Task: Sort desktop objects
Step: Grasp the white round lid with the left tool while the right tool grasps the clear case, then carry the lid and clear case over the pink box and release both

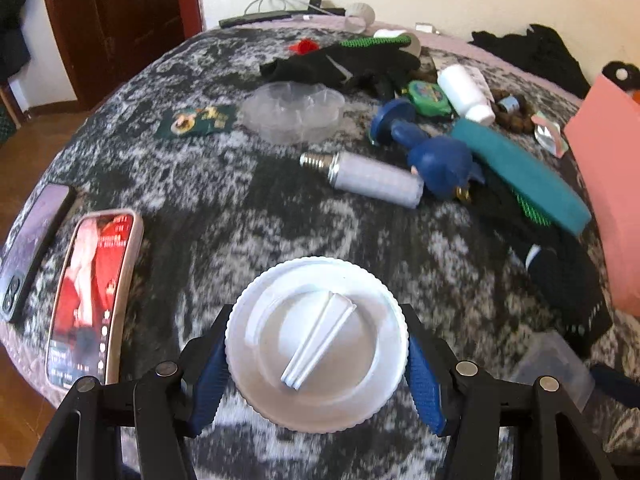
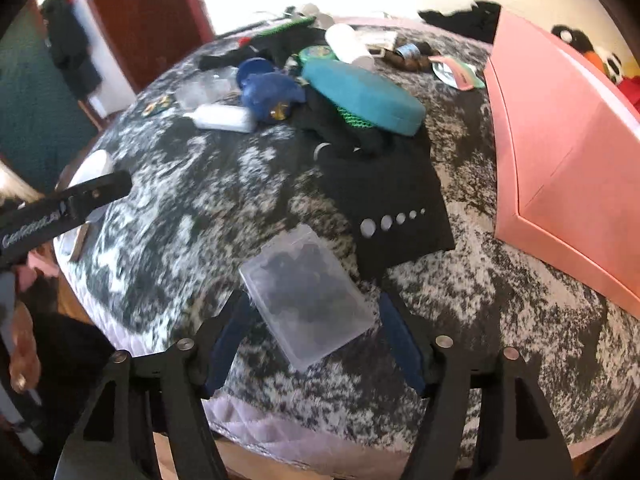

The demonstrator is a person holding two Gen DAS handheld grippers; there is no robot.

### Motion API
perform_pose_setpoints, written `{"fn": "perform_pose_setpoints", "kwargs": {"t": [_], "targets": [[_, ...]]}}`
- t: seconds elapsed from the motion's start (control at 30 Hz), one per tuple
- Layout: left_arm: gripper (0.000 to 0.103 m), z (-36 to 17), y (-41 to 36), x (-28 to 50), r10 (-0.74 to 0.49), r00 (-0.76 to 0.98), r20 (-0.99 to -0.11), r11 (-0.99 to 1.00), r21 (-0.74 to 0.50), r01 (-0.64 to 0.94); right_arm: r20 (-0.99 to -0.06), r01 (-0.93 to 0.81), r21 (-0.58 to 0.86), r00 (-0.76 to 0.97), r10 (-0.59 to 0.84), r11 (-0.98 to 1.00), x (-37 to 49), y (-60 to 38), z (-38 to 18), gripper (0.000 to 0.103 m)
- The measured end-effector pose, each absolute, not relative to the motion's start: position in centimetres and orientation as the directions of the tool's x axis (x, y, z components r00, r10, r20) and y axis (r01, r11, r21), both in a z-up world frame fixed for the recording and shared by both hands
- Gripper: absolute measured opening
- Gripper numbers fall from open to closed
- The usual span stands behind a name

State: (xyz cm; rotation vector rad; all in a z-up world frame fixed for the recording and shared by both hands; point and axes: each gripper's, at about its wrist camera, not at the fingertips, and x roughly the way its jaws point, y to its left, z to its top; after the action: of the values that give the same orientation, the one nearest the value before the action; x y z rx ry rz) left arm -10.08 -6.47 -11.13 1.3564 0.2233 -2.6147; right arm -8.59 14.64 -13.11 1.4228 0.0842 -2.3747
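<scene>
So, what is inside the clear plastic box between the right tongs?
The clear rectangular plastic box holds small dark pieces, seen blurred through its lid. What they are cannot be told.

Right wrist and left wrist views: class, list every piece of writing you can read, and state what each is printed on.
"GenRobot.AI", roughly: white lettering along the left gripper; blurred, so only partly sure.
Phone with lit screen: red and white characters, too blurred to read.
Dark green packet: gold print, too small to read.
Green round tin: patterned lid, nothing legible.
Nothing else carries readable text.
</scene>
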Motion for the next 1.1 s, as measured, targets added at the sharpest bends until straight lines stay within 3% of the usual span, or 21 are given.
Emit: {"fn": "perform_pose_setpoints", "kwargs": {"t": [0.23,0.33,0.47,0.73,1.1], "targets": [[0.065,-12.2,-6.9,-9.5,-0.092,-0.543,-0.835,-0.969,-0.051,0.243,-0.877,0.348,0.121,-0.402,-0.264,-0.930,-9.0,14.0,-14.9,0.074],[0.065,-12.2,-7.4,-9.4,-0.093,-0.540,-0.837,-0.966,-0.056,0.253,-0.887,0.373,0.044,-0.413,-0.208,-0.927,-9.0,12.7,-15.2,0.064],[0.065,-11.8,-7.8,-9.2,-0.099,-0.544,-0.833,-0.964,-0.057,0.261,-0.880,0.380,0.045,-0.423,-0.217,-0.924,-8.2,12.0,-14.1,0.063],[0.065,-9.3,-6.4,-7.9,-0.108,-0.582,-0.806,-0.973,-0.036,0.230,-0.832,0.383,0.077,-0.483,-0.271,-0.920,-5.7,13.2,-9.0,0.063],[0.065,-1.5,0.3,-6.8,-0.053,-0.697,-0.715,-0.996,-0.009,0.084,-0.725,0.291,0.108,-0.631,-0.275,-0.951,-2.5,20.3,-0.1,0.063]]}}
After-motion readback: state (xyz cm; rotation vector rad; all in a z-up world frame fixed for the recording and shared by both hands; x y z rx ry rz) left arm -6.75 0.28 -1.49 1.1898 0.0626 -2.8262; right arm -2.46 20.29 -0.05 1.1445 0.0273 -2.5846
